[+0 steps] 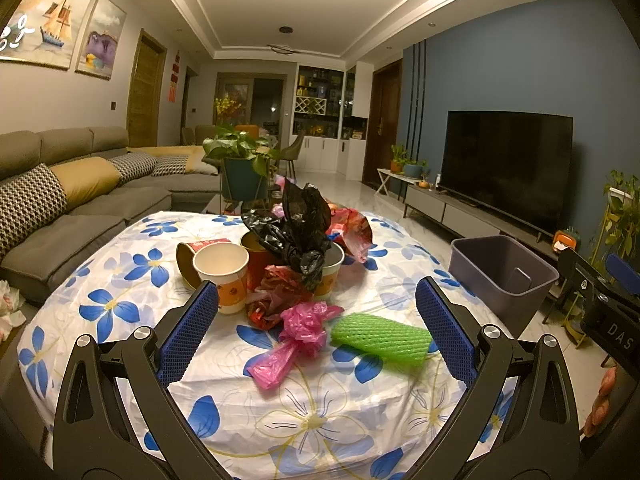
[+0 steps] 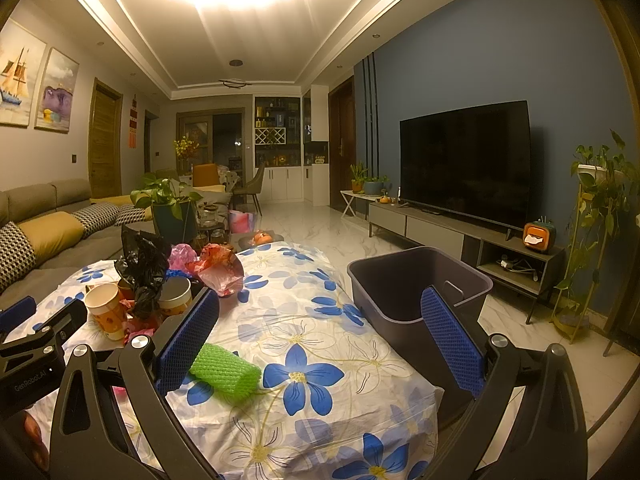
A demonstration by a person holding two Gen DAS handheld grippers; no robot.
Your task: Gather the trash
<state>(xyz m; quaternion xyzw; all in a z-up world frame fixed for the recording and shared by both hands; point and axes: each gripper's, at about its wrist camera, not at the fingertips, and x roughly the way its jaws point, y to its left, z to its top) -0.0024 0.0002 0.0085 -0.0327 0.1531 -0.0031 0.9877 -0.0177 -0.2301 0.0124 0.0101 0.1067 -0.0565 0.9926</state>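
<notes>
Overhead-lit and wide apart, the jaws of my left gripper (image 1: pixel 316 320) hang above the near end of the flower-print counter (image 1: pixel 320 412), holding nothing and touching nothing. Between their blue pads (image 1: pixel 188 332) lie a crumpled pink plastic bag (image 1: pixel 296 340) and, just to its right, a green foam net sleeve (image 1: pixel 382 338) lying on its side. Farther back stands the main heap of trash: a white paper cup (image 1: pixel 224 276) upright, a second cup (image 1: pixel 188 258) tipped over beside it, a black plastic bag (image 1: pixel 300 232) spilling over more cups, and red wrappers (image 1: pixel 354 232) behind. My right gripper (image 2: pixel 320 344) is likewise spread fully, empty, its left pad (image 2: pixel 188 344) just above the green sleeve (image 2: pixel 226 374) without clear contact and its right pad (image 2: pixel 452 344) in front of the grey bin (image 2: pixel 420 280). That bin stands open at the counter's right edge and looks empty, so far as I can see into it. At the left margin of my right camera, part of the left gripper's black frame (image 2: pixel 36 344) shows.
</notes>
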